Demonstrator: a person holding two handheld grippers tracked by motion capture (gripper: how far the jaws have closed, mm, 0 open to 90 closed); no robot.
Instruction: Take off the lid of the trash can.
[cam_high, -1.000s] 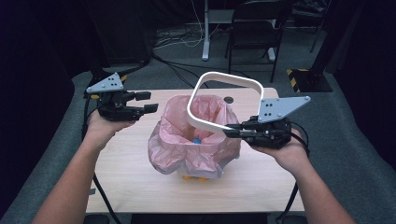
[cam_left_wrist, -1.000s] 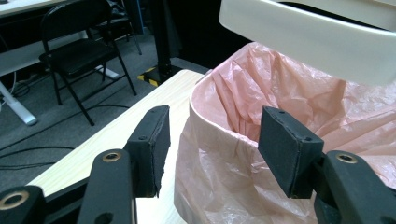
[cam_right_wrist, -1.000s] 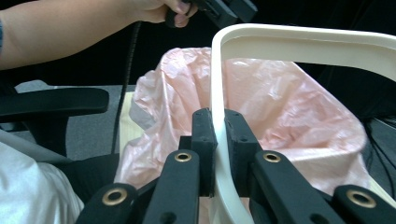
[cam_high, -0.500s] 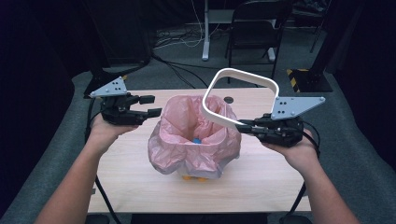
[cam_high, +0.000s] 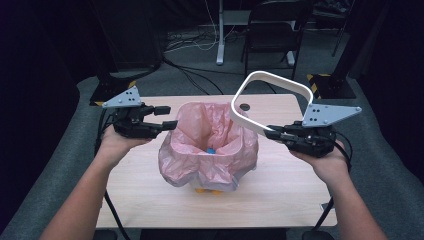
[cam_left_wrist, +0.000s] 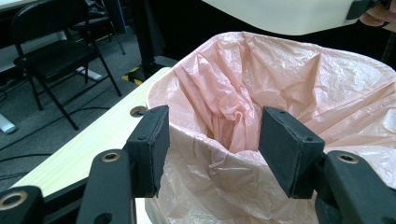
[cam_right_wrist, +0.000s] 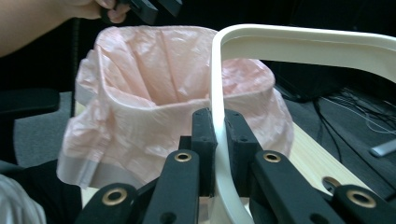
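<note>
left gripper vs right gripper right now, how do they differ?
The left gripper has open jaws with nothing between them; the right gripper is shut on the white ring. The left gripper sits beside the pink bag; the right gripper holds the ring up off it. Both are hand-held.

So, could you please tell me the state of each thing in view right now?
white ring: lifted off the bin, clamped at its rim.
pink bag: open, draped over the bin's rim.
left gripper: open, empty, beside the bag.
right gripper: shut on the ring.
</note>
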